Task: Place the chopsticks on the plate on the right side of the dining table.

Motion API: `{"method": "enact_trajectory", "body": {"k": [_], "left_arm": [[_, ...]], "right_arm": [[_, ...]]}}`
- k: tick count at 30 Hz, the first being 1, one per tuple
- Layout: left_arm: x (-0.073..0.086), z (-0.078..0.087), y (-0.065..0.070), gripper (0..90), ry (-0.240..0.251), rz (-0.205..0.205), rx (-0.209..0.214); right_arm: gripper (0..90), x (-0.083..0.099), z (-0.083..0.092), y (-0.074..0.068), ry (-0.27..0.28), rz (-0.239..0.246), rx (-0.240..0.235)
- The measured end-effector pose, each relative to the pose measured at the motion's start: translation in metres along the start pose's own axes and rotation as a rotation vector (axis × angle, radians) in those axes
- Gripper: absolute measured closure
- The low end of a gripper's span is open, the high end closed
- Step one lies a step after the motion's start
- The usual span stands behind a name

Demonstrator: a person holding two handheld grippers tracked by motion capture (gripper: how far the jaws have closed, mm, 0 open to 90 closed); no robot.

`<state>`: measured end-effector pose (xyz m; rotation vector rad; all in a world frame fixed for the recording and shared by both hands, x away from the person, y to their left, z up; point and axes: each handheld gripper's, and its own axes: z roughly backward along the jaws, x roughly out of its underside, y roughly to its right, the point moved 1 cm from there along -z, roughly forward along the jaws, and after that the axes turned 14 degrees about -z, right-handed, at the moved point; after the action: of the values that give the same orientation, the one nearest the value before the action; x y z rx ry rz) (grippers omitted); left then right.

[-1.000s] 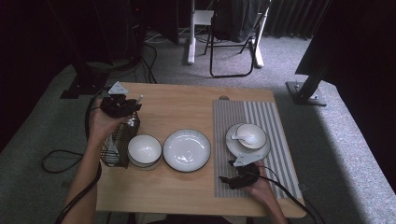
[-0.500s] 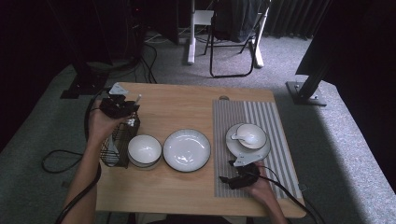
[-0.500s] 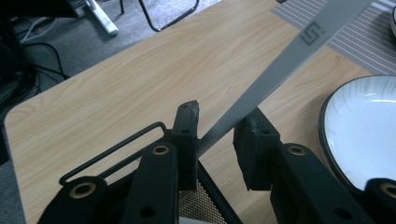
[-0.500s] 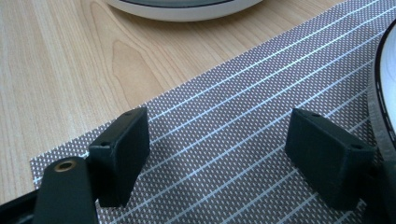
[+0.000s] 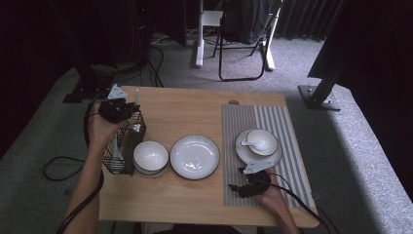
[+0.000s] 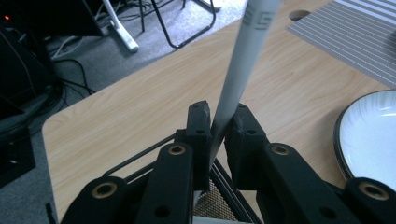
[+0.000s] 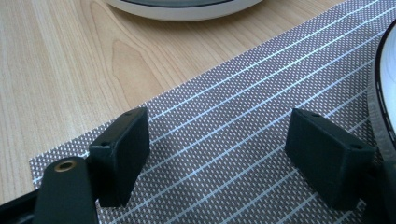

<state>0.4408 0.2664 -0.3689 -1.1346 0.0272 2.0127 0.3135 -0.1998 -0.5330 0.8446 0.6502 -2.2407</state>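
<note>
Tableware on the table (image 5: 195, 112) counts two bowls, two plates, one spoon (image 5: 254, 144) and one wire basket (image 5: 122, 144), above which the left gripper (image 6: 219, 122), jaws just closed, clamps one white utensil handle (image 6: 243, 60) standing near-upright, while the right gripper (image 7: 217, 149) rests jaws apart.

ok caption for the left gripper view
Left gripper jaws closed on a white utensil handle above the wire basket.
</note>
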Motion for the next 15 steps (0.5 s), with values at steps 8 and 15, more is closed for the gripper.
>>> {"method": "enact_trajectory", "body": {"k": [8, 15], "left_arm": [[-0.0021, 0.0026, 0.0011, 84.3, 0.02, -0.003, -0.025], [-0.0039, 0.0075, 0.0002, 84.6, 0.046, -0.005, -0.047]], "right_arm": [[21.3, 0.0, 0.0, 0.0, 0.0, 0.0, 0.0], [21.4, 0.0, 0.0, 0.0, 0.0, 0.001, 0.0]]}}
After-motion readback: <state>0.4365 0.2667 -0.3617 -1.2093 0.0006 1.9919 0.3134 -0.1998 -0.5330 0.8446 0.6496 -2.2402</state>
